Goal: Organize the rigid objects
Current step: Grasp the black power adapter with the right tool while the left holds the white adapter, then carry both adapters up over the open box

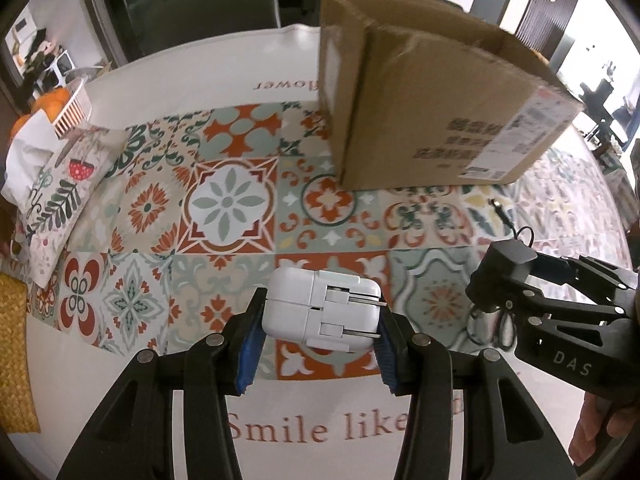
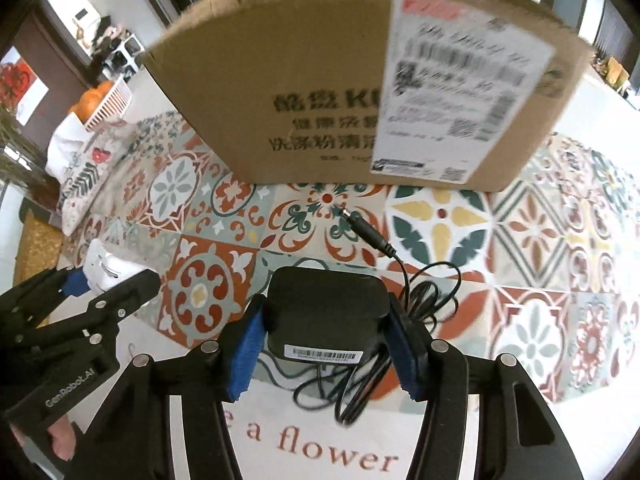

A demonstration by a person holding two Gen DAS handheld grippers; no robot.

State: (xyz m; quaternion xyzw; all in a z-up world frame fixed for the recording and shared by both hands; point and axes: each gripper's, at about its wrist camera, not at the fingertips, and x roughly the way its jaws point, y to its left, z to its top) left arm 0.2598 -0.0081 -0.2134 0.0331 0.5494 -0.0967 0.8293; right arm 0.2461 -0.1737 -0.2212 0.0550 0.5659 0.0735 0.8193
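My left gripper (image 1: 320, 316) is shut on a white power adapter (image 1: 320, 312) with folding plug prongs, held just above the patterned tablecloth (image 1: 224, 200). My right gripper (image 2: 326, 320) is shut on a black power adapter (image 2: 326, 316); its thin black cable (image 2: 432, 296) trails to the right and ends in a barrel plug (image 2: 366, 232) on the cloth. In the left wrist view the right gripper (image 1: 500, 284) shows at the right with the black adapter (image 1: 506, 268). The right wrist view has the left gripper (image 2: 104, 280) at the left with the white adapter (image 2: 104, 266). A cardboard box (image 2: 340, 80) stands behind both.
At the far left lie a printed cloth pouch (image 1: 60, 188) and a white basket (image 1: 74, 110) holding oranges (image 1: 54, 98). A woven mat (image 1: 16, 352) sits at the left table edge. A dark chair (image 1: 208, 8) stands beyond the table. A person's fingers (image 1: 600, 428) hold the right gripper's handle.
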